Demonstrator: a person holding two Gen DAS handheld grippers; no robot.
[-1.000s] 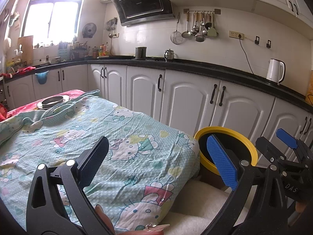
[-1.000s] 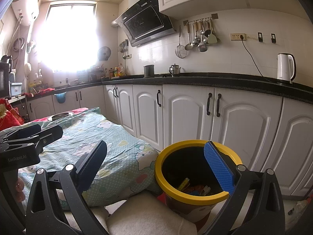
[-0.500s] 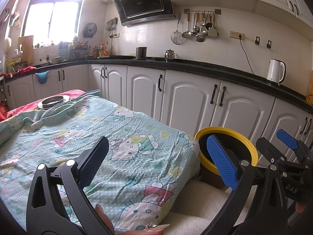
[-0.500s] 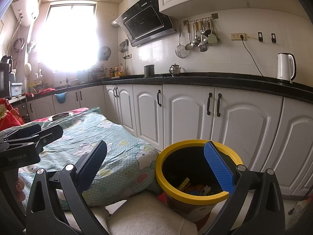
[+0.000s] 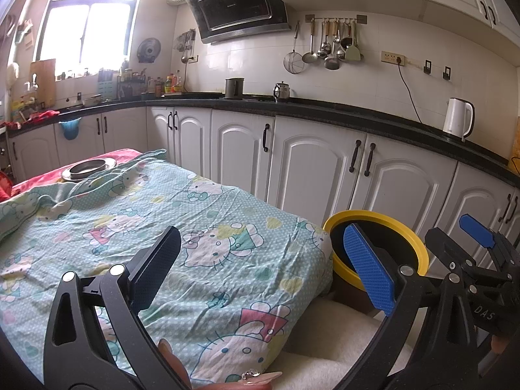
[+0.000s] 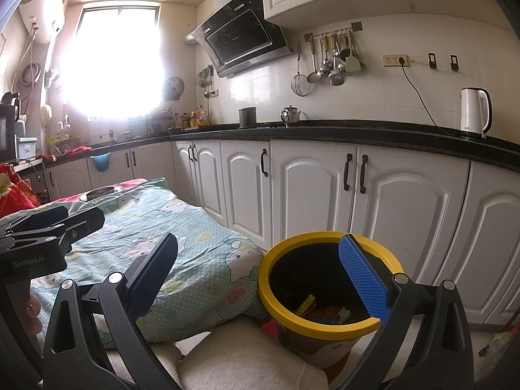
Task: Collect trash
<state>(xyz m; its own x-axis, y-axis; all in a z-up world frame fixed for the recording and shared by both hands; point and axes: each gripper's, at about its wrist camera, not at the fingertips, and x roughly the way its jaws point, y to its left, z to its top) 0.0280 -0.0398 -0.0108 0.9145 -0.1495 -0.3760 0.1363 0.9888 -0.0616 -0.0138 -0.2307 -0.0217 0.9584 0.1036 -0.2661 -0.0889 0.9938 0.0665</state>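
Both grippers, left (image 5: 260, 269) and right (image 6: 260, 276), hang with jaws released and empty; trash (image 6: 325, 312) lies inside the bin (image 6: 325, 326) off the bed's corner. I spot none left.

Yellow-rimmed black bin (image 6: 325, 292), teal cartoon-cat sheet (image 5: 201, 247), white cabinets (image 5: 312, 169)

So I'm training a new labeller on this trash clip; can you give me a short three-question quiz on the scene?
1. True or false: both tongs, left and right, are open and empty.
2. Where does the yellow-rimmed bin stand? A on the counter; B beside the cloth-covered table; C on the table.
3. Fill in: the bin already holds some ____.

Key: 1 true; 2 B; 3 trash.
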